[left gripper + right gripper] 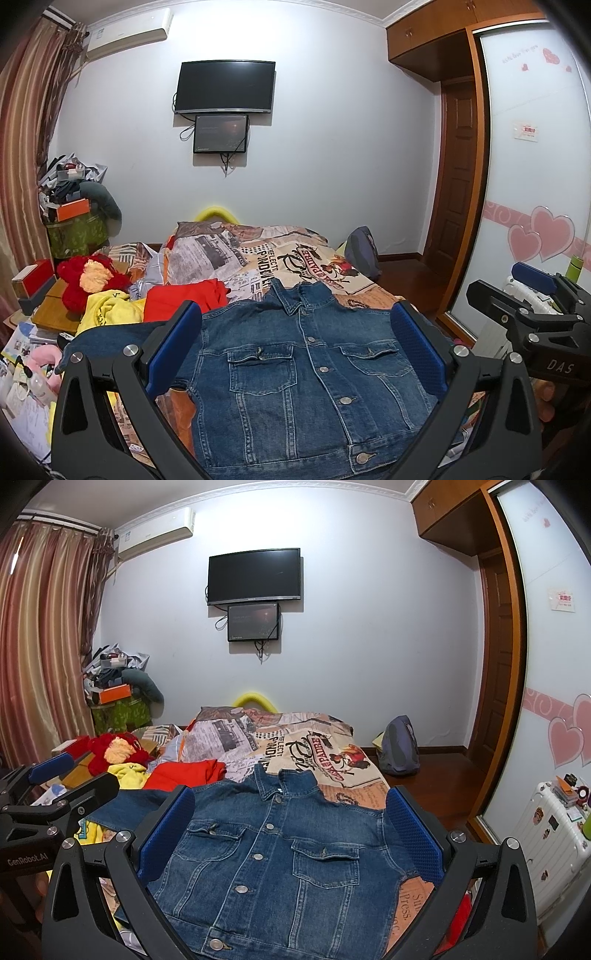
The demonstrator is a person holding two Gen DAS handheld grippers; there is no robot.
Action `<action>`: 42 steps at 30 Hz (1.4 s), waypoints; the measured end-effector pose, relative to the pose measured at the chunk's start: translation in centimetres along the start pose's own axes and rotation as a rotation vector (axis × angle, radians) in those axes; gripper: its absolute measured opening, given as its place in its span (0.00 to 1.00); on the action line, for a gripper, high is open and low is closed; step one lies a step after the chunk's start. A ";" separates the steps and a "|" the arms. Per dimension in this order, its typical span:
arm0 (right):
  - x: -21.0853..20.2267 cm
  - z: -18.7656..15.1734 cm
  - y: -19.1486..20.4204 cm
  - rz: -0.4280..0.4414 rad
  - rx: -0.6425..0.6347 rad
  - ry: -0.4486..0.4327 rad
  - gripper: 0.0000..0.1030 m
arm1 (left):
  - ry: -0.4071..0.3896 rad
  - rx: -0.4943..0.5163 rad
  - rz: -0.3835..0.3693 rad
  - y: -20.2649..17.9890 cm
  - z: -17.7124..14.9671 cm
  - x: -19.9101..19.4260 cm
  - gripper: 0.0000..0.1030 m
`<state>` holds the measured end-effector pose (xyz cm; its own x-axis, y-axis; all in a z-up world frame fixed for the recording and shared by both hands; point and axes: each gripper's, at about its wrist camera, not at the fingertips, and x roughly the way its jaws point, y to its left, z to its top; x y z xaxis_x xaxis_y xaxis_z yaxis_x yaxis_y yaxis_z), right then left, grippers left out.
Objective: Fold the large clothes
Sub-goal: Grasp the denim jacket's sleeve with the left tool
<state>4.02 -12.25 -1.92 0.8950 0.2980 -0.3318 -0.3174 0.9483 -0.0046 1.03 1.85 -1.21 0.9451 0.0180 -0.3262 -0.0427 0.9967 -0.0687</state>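
A blue denim jacket [303,373] lies flat and buttoned, front up, on the bed; it also shows in the right wrist view [273,853]. Its left sleeve stretches out to the left [110,336]. My left gripper [295,350] hovers above the jacket's chest, wide open and empty. My right gripper [291,834] hovers over the jacket too, wide open and empty. Each gripper shows at the edge of the other's view: the right one [535,306], the left one [55,786].
The bed [295,254] has a newspaper-print cover. A red garment [184,299], a yellow garment [110,310] and a red plush toy [88,280] lie left of the jacket. A white suitcase [550,842] and sliding wardrobe stand at right. A backpack [400,746] sits on the floor.
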 end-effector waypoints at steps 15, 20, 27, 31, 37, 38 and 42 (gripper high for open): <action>1.8 0.2 0.2 0.003 -0.008 0.049 1.00 | 0.027 -0.013 0.037 1.8 -0.1 1.6 1.00; 3.5 0.1 0.2 -0.003 -0.013 0.086 1.00 | 0.042 -0.037 0.097 4.4 -0.1 3.0 1.00; 7.5 -0.3 0.0 -0.024 -0.025 0.156 1.00 | 0.093 -0.103 0.270 10.8 -0.8 6.2 1.00; 10.3 -1.0 -0.4 -0.053 -0.028 0.210 1.00 | 0.147 -0.155 0.351 15.1 -2.0 8.1 1.00; 14.5 -1.8 -0.9 -0.103 -0.039 0.282 1.00 | 0.241 -0.292 0.398 23.2 -4.7 10.7 1.00; 15.1 -2.0 -0.9 -0.114 -0.041 0.291 1.00 | 0.256 -0.330 0.411 24.8 -5.3 11.0 1.00; 17.3 -2.6 -0.9 -0.156 -0.066 0.343 1.00 | 0.323 -0.441 0.436 29.7 -7.5 12.0 1.00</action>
<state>18.95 -8.19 -10.12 0.7808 0.0865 -0.6188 -0.2156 0.9668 -0.1369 8.68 31.04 -14.27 0.6712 0.3163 -0.6705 -0.5883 0.7776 -0.2220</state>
